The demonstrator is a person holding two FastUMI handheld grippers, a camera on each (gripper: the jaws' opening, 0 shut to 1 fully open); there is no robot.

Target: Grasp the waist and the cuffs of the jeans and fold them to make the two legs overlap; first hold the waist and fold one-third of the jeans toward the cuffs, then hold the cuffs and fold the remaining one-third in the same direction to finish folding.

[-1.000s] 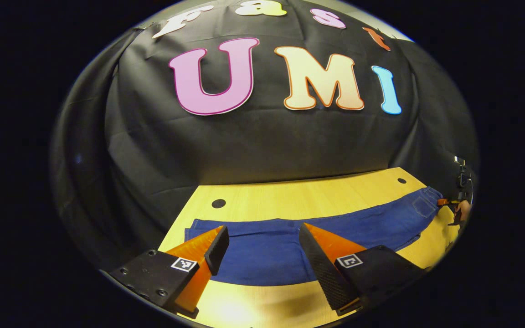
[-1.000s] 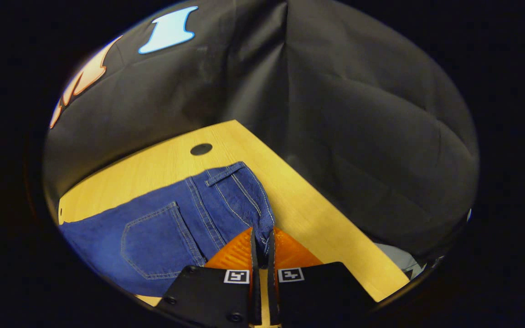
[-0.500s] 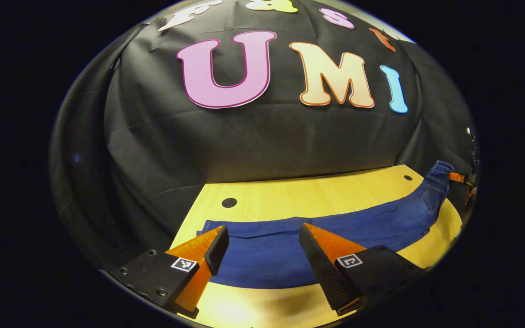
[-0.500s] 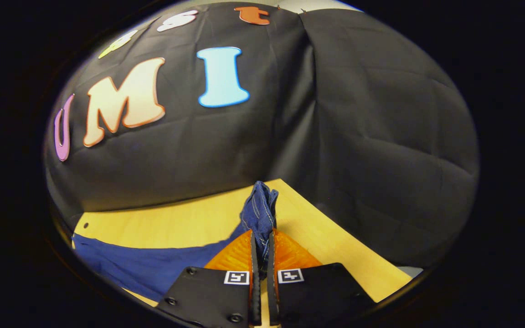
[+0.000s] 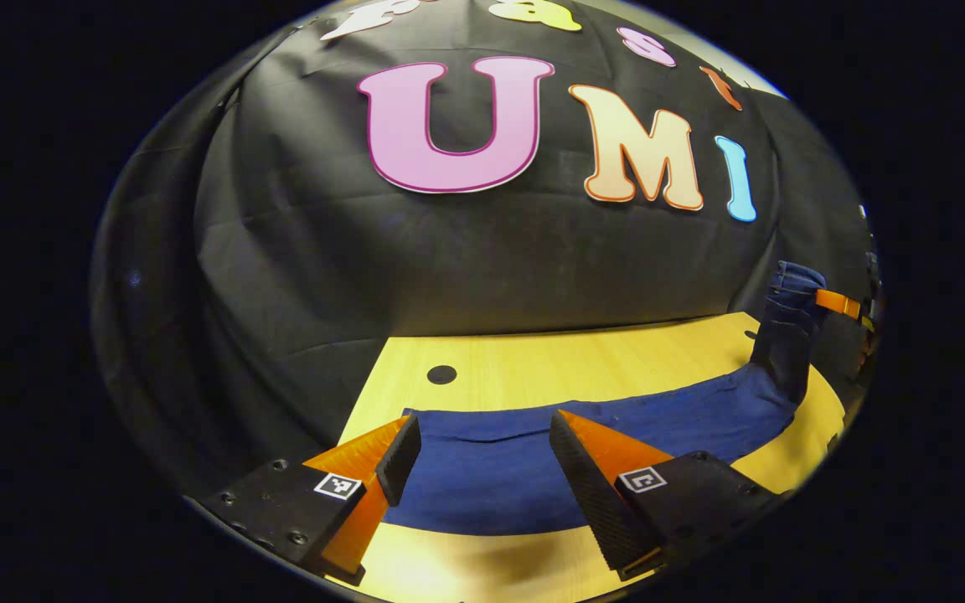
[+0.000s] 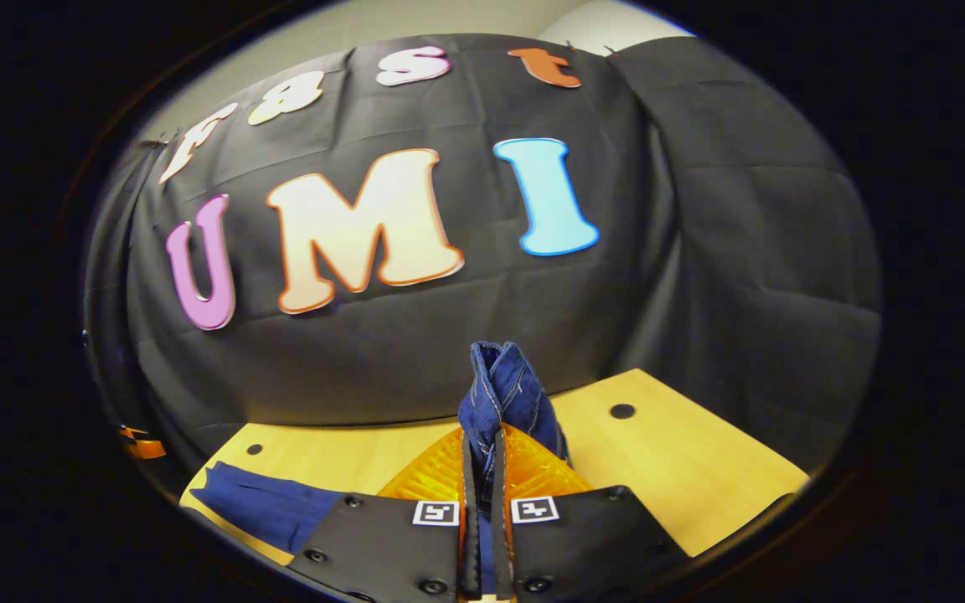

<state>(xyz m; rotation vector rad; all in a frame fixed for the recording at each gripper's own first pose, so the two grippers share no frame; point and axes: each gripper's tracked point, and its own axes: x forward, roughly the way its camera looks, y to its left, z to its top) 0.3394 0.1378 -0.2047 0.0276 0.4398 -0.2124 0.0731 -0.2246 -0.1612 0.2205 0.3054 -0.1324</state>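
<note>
Dark blue jeans point(image 5: 533, 452) lie lengthwise across a yellow wooden table point(image 5: 583, 360). My left gripper point(image 5: 482, 423) hovers open over the cuff end, its fingers apart on either side of the cloth without pressing it. At the far right, the waist point(image 5: 788, 314) is lifted off the table, pinched by the right gripper point(image 5: 838, 303). In the right gripper view my right gripper point(image 6: 482, 440) is shut on the waist point(image 6: 503, 389), which bunches upward above the fingertips. The legs point(image 6: 269, 507) trail down to the left on the table point(image 6: 692, 469).
Black cloth walls close in the table at the back and sides. Small dark holes point(image 5: 441, 374) point(image 6: 621, 411) mark the tabletop near its back corners. Bare wood lies behind the jeans and near the front edge. The left gripper's orange finger point(image 6: 141, 444) shows far left.
The right gripper has lifted the waist higher off the table and swung toward the cuff side. The left gripper stays open and has drifted slightly along the cuff end.
</note>
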